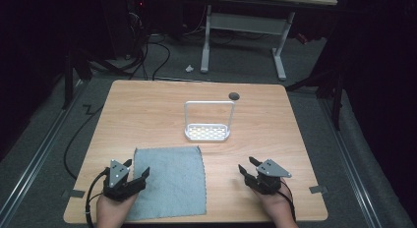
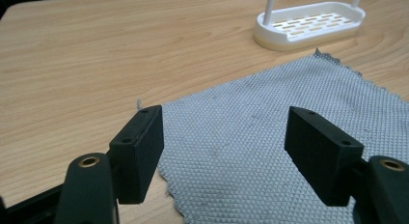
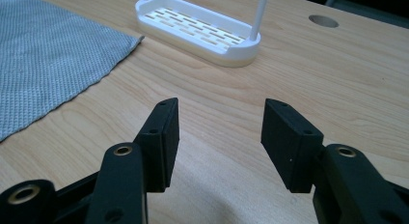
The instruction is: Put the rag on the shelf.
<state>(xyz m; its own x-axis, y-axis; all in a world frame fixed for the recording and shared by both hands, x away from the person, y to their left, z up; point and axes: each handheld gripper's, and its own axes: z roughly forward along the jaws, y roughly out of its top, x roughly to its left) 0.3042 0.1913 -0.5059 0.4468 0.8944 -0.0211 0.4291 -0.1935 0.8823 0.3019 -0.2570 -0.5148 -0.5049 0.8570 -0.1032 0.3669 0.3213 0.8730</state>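
Observation:
A grey textured cloth point(image 1: 172, 181) lies flat on the near left part of the wooden table point(image 1: 147, 115). My left gripper point(image 1: 136, 170) rests at the cloth's left edge, jaws open with nothing between them; in the left gripper view the cloth point(image 2: 270, 137) spreads out under and beyond the jaws. My right gripper point(image 1: 247, 164) sits over bare wood at the near right, open and empty, well right of the cloth point(image 3: 43, 64). A white slotted rack point(image 1: 207, 132) with a tall hoop handle stands at the table's middle, beyond both grippers.
A round cable hole point(image 1: 234, 96) lies in the tabletop at the far edge behind the rack. The rack point(image 2: 308, 26) point(image 3: 197, 31) stands ahead of each gripper. Beyond the table are a white desk frame point(image 1: 243, 36) and cables on the dark floor.

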